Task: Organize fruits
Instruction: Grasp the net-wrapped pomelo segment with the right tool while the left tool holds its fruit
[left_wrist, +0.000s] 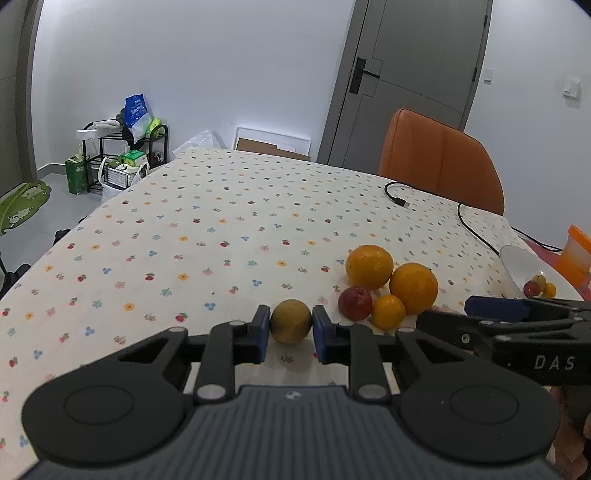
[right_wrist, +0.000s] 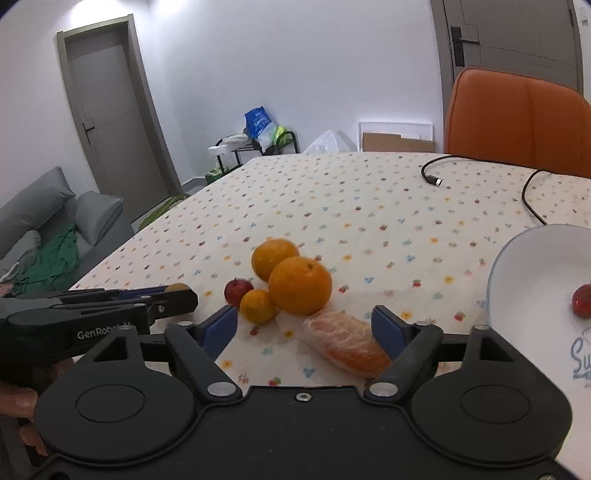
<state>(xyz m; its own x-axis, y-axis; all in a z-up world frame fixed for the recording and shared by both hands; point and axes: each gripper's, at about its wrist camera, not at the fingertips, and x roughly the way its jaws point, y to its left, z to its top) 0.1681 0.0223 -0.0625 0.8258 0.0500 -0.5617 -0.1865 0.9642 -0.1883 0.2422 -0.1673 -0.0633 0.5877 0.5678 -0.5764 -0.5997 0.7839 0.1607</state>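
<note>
The left gripper (left_wrist: 291, 325) had its blue pads against both sides of a yellowish-green round fruit (left_wrist: 291, 321), which sat low over the flower-print tablecloth (left_wrist: 184, 240); whether the fruit was lifted clear of the cloth could not be told. The right gripper (right_wrist: 304, 328) stood wide open and held nothing, with a plastic-wrapped orange piece (right_wrist: 345, 343) lying between its fingers, close to the right one. Just beside these lay two large oranges (right_wrist: 300, 285), a small orange (right_wrist: 258, 306) and a small red fruit (right_wrist: 238, 290), clustered and touching. The white bowl (right_wrist: 532, 280), to the right, already contained a red fruit (right_wrist: 583, 301). The round fruit appeared firm and light, but its smooth curved skin could roll or slip; a hold across its widest part seemed soundest. The wrapped piece looked soft and slippery, and probably called for a gentle grasp across its middle.
</note>
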